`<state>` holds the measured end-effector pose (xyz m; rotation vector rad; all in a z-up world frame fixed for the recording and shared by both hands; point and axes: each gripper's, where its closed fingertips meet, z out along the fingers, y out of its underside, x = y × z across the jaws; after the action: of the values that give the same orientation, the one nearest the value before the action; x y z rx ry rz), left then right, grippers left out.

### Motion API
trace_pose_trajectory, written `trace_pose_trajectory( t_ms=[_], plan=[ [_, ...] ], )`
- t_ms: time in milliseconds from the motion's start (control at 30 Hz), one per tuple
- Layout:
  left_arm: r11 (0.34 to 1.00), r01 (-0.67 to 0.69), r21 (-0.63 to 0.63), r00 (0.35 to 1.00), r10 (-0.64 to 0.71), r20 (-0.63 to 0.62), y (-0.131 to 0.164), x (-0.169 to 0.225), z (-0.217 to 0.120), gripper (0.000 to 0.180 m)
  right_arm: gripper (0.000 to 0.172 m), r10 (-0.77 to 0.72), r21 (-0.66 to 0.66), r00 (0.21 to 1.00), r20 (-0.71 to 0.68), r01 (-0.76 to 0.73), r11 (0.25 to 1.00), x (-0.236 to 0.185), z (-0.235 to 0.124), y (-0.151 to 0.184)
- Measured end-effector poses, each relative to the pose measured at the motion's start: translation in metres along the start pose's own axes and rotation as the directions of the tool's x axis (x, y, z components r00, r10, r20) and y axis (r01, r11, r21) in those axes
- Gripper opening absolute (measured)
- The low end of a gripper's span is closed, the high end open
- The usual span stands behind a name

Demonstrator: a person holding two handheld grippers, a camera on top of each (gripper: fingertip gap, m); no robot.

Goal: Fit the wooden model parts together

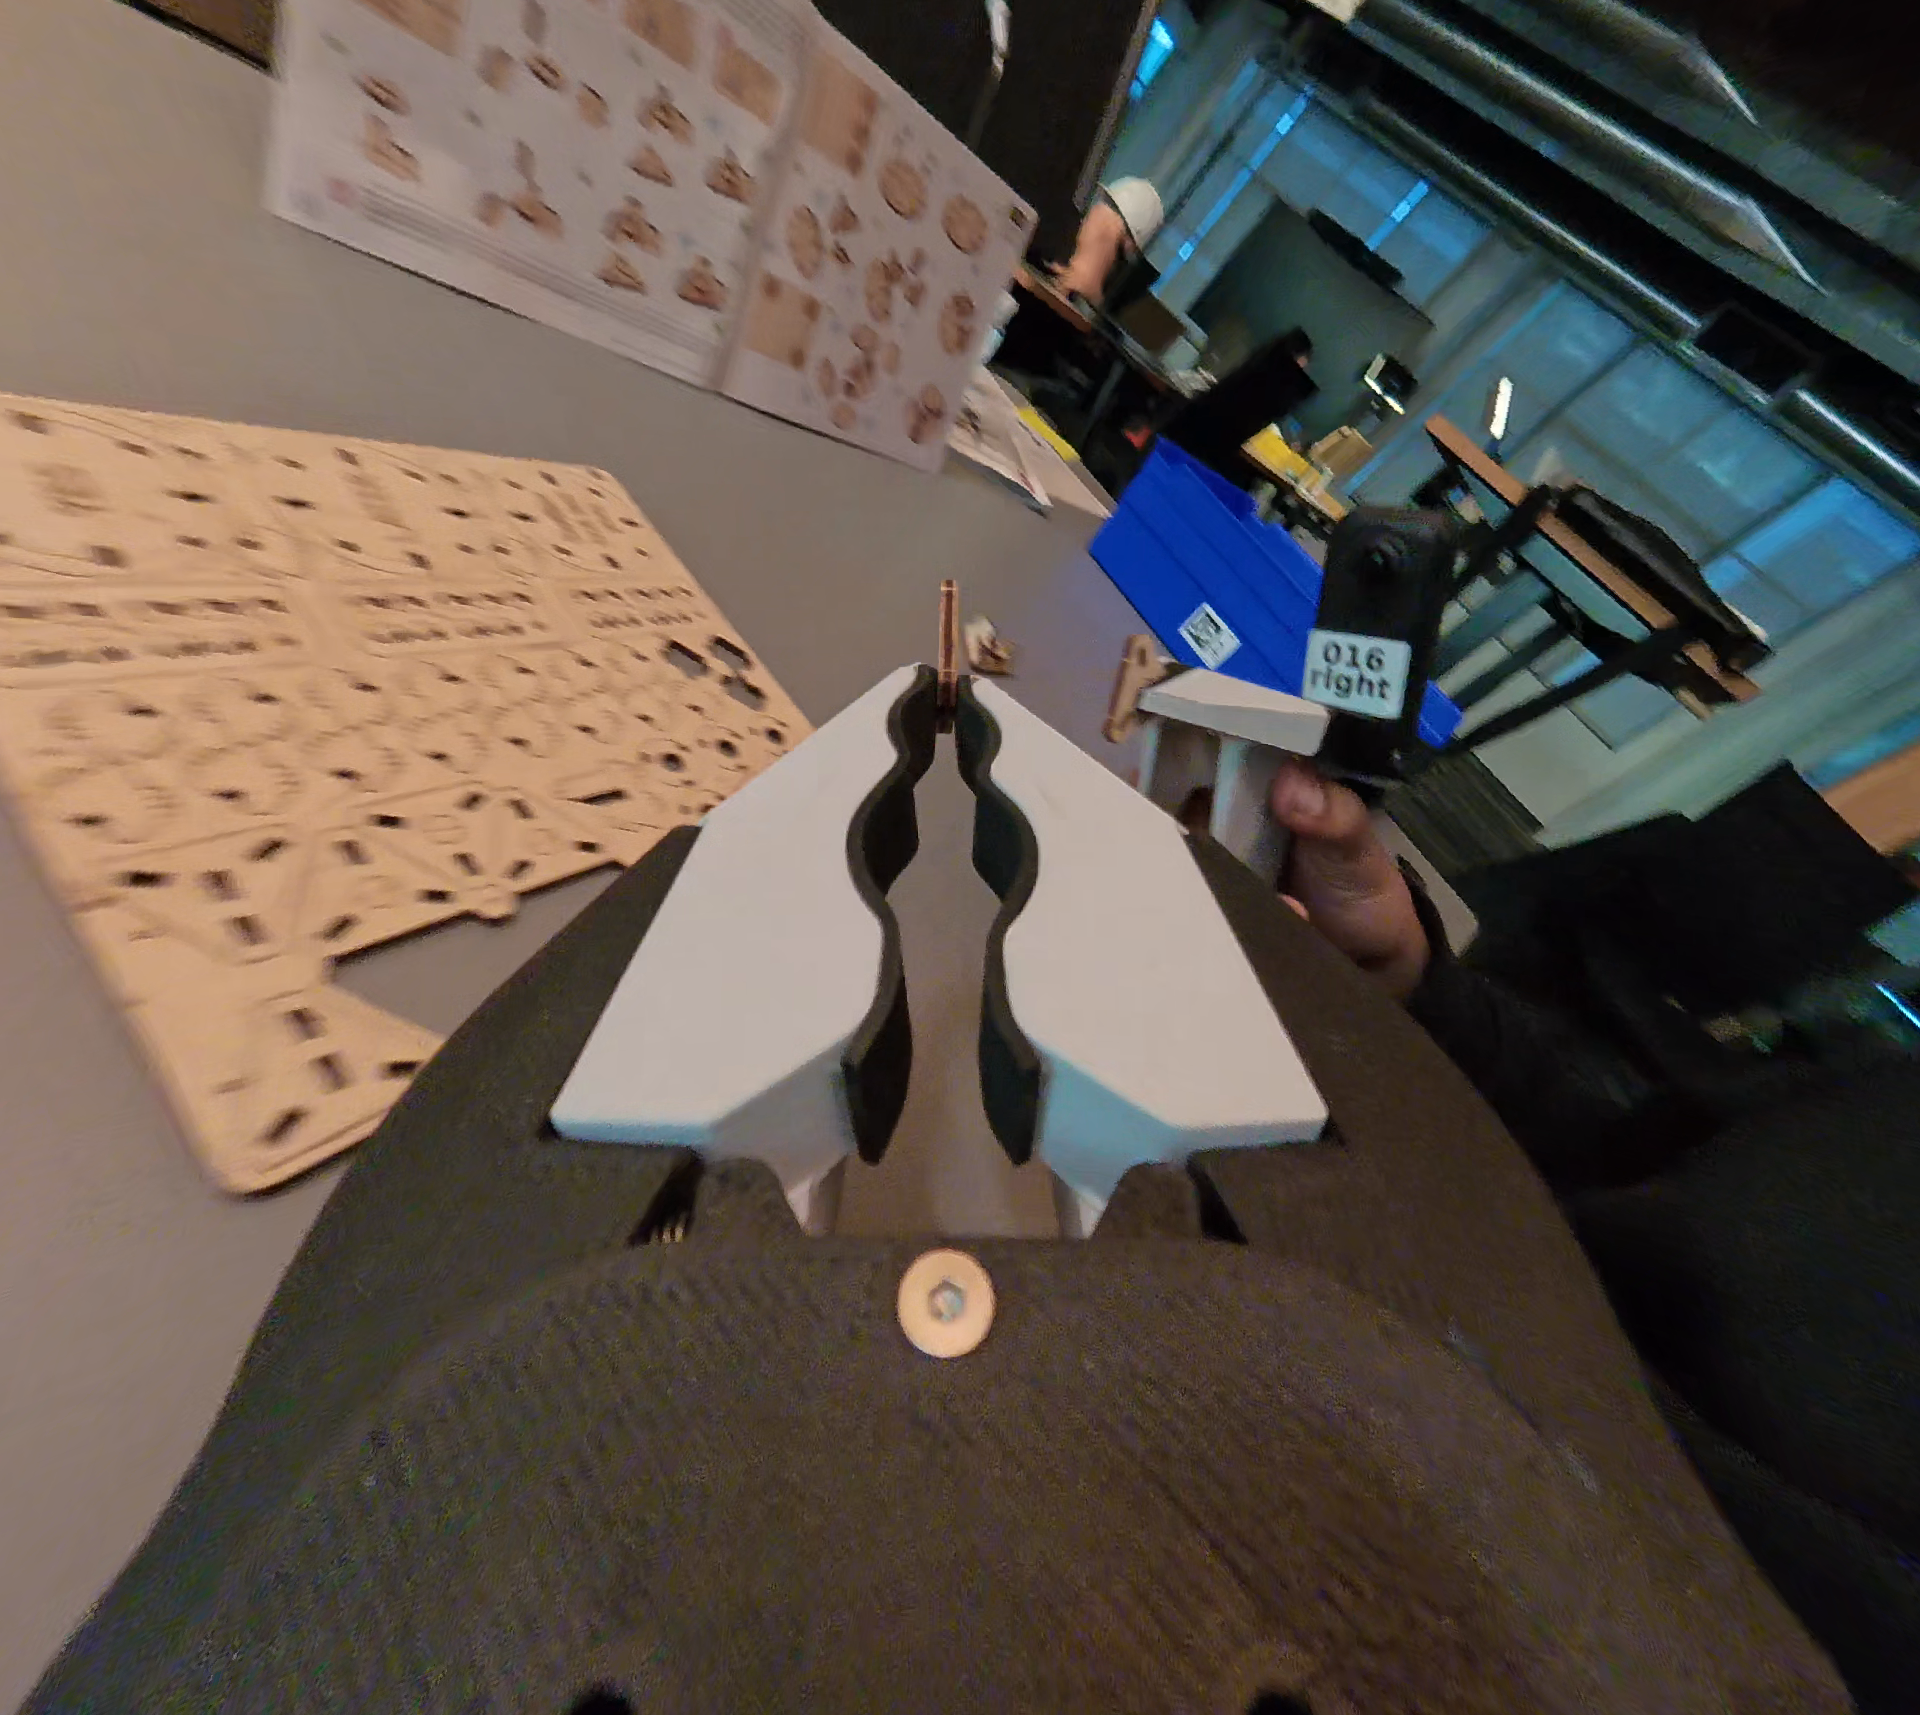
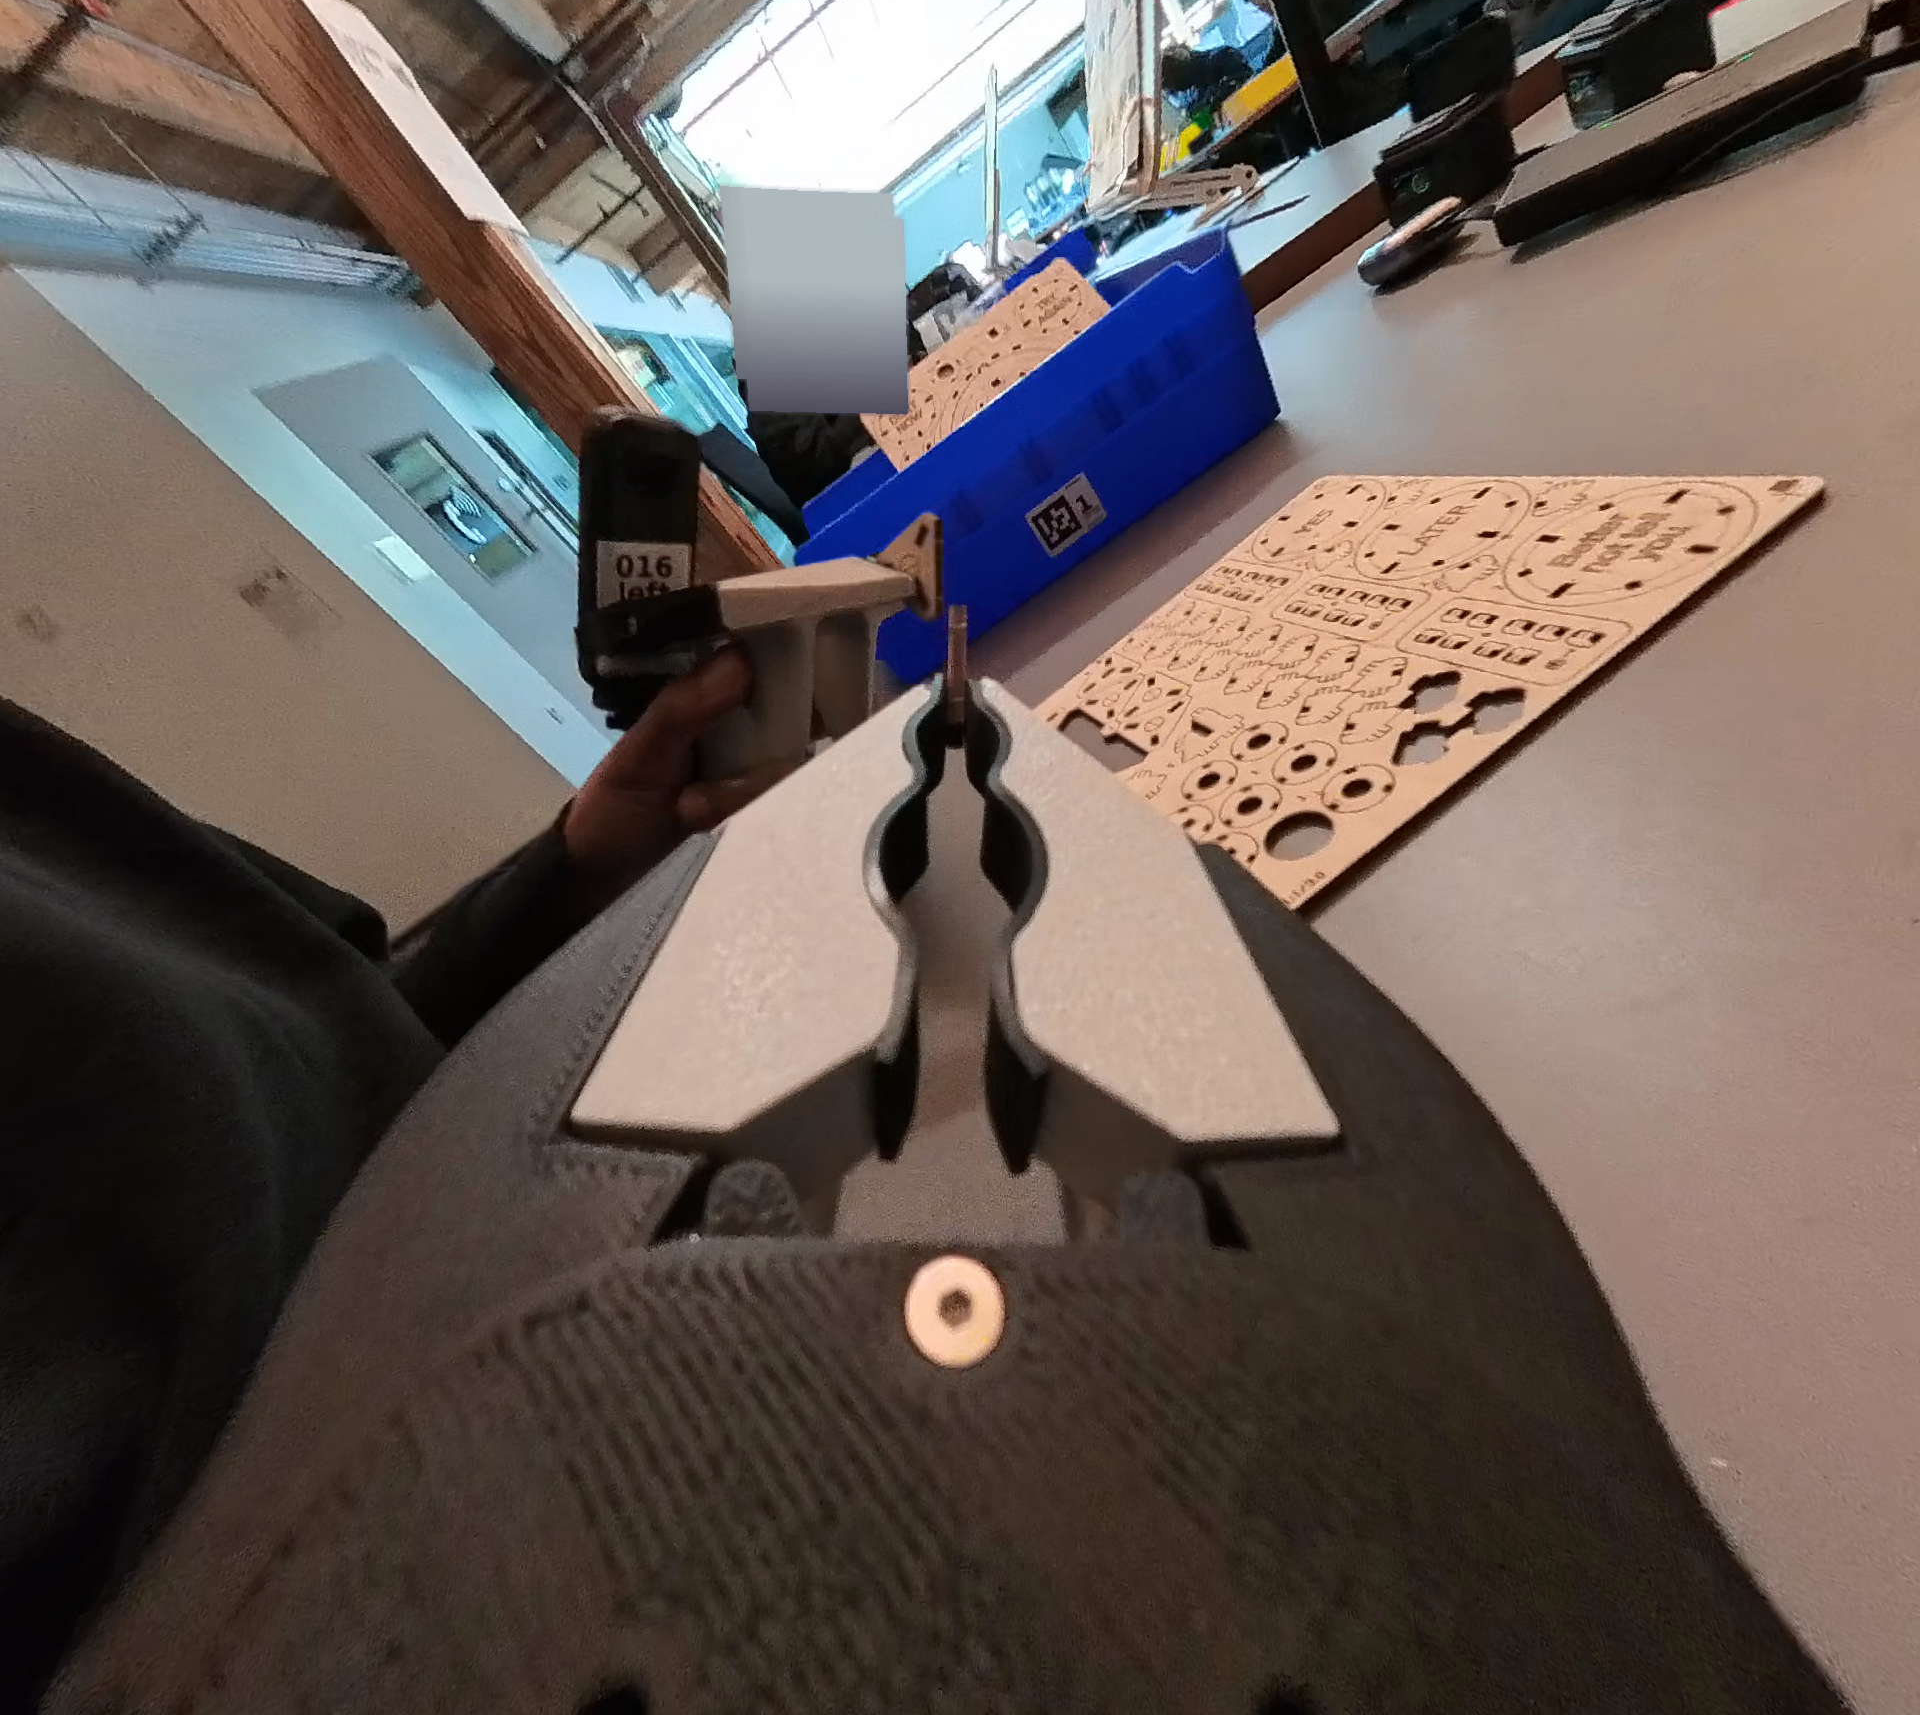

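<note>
Over the grey bench (image 2: 1558, 990), both tongs are pinching thin plywood pieces: left tongs (image 1: 945, 689) gripping one edge-on, right tongs (image 2: 956, 709) gripping another, laser-cut sheet (image 2: 1455, 657) lying at 2 o'clock.

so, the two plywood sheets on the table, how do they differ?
1. The left sheet, beside the left gripper, has a corner notch cut from its near edge; the right sheet, beside the right gripper, keeps a straight outline.
2. The right sheet has large engraved circles and round holes; the left sheet shows mostly small slots.

Shared: both are pale, laser-cut and lying flat on the grey table.
</note>
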<state>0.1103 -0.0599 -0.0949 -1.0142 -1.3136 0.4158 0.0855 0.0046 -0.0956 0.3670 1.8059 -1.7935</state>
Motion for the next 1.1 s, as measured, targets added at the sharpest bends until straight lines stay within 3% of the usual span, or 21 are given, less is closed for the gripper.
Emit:
trace_pose_trajectory(
  t_ms=[200, 400, 567, 667, 767, 900, 1100],
  plan=[
    [0.991, -0.114, 0.063, 0.979, 0.102, 0.177, -0.023, -0.036, -0.032, 0.0, 0.0, 0.018, -0.029, 0.999, -0.037, -0.019, 0.999, 0.007, 0.006, 0.004],
    [0.965, -0.261, 0.016, 0.929, 0.247, 0.275, -0.018, -0.051, -0.038, 0.0, 0.001, -0.06, -0.197, 0.993, -0.105, 0.038, 0.98, 0.012, 0.036, 0.027],
    [0.959, -0.282, 0.039, 0.928, 0.262, 0.266, -0.018, -0.054, -0.042, 0.0, 0.001, -0.271, -0.426, 0.955, -0.118, 0.198, 0.883, 0.026, 0.061, 0.047],
    [0.963, -0.257, 0.086, 0.939, 0.227, 0.26, -0.025, -0.058, -0.05, 0.0, 0.001, -0.323, -0.506, 0.942, -0.096, 0.233, 0.831, 0.032, 0.076, 0.047],
    [0.97, -0.206, 0.131, 0.958, 0.173, 0.229, -0.029, -0.062, -0.057, 0.0, 0.001, -0.28, -0.491, 0.954, -0.109, 0.193, 0.849, 0.036, 0.095, 0.038],
    [0.969, -0.2, 0.145, 0.964, 0.168, 0.206, -0.03, -0.058, -0.06, 0.0, 0.001, -0.094, -0.451, 0.988, -0.122, 0.029, 0.892, 0.034, 0.115, 0.042],
    [0.969, -0.163, 0.187, 0.975, 0.129, 0.182, -0.033, -0.059, -0.065, 0.0, 0.001, 0.115, -0.495, 0.982, -0.151, -0.175, 0.851, 0.032, 0.131, 0.069]
  ],
)
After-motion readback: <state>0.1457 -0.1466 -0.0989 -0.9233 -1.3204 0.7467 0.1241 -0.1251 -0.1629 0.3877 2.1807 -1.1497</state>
